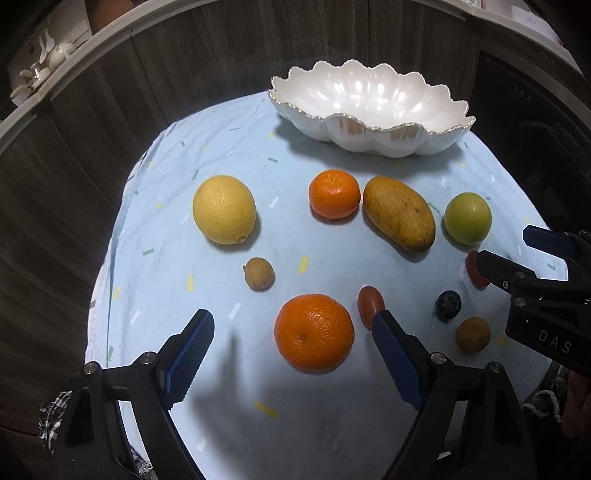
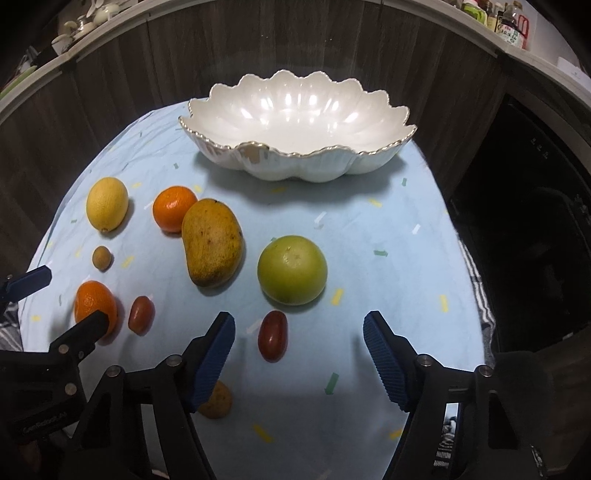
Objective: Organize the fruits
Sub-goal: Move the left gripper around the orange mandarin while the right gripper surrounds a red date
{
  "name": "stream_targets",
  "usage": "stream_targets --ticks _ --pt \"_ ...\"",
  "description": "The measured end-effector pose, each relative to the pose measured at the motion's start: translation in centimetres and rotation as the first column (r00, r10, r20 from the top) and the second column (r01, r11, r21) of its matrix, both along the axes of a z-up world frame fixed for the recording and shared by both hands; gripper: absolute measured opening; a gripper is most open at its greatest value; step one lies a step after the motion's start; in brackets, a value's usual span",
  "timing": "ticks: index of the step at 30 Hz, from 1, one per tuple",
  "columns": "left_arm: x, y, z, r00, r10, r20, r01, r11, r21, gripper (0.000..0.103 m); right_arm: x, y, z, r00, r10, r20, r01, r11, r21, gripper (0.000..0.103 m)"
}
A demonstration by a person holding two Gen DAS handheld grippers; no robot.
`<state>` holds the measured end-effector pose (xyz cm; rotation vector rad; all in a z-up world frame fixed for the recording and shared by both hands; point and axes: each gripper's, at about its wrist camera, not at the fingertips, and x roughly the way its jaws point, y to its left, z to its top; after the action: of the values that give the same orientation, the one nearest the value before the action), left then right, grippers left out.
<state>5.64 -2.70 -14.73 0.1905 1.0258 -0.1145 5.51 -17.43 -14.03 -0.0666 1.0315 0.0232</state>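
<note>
A white scalloped bowl [image 1: 369,99] [image 2: 295,122] stands empty at the back of the light blue cloth. In front of it lie a lemon [image 1: 224,209], a small orange [image 1: 334,194], a mango [image 1: 399,213] and a green fruit [image 2: 291,269]. Nearer lie a big orange [image 1: 314,331], two red oval fruits [image 2: 272,335] [image 2: 141,314], two brown longans [image 1: 258,273] [image 2: 217,400] and a dark berry [image 1: 447,305]. My left gripper [image 1: 291,341] is open, fingers on either side of the big orange. My right gripper [image 2: 299,341] is open above the cloth near a red fruit.
The cloth [image 1: 221,147] covers a small round table with dark wood panels behind. Shelves with crockery [image 1: 40,70] and bottles [image 2: 509,22] sit far back. The right gripper also shows at the right edge of the left wrist view [image 1: 506,245].
</note>
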Motion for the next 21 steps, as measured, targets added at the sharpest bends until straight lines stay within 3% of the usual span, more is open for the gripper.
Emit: stream_targets --ticks 11,16,21 --pt "0.3 0.1 -1.6 1.000 -0.005 -0.028 0.004 1.000 -0.015 0.077 0.3 0.4 -0.9 1.000 0.013 -0.024 -0.013 1.000 0.000 0.066" --pt "0.6 0.2 -2.2 0.999 -0.001 -0.046 0.000 1.000 -0.021 0.068 0.5 0.6 -1.7 0.998 0.028 -0.053 -0.027 0.999 0.021 0.048" --pt "0.5 0.1 -2.5 0.999 -0.010 -0.047 0.008 1.000 -0.026 0.063 0.6 0.9 -2.0 0.997 0.040 -0.061 -0.038 0.999 0.036 0.041"
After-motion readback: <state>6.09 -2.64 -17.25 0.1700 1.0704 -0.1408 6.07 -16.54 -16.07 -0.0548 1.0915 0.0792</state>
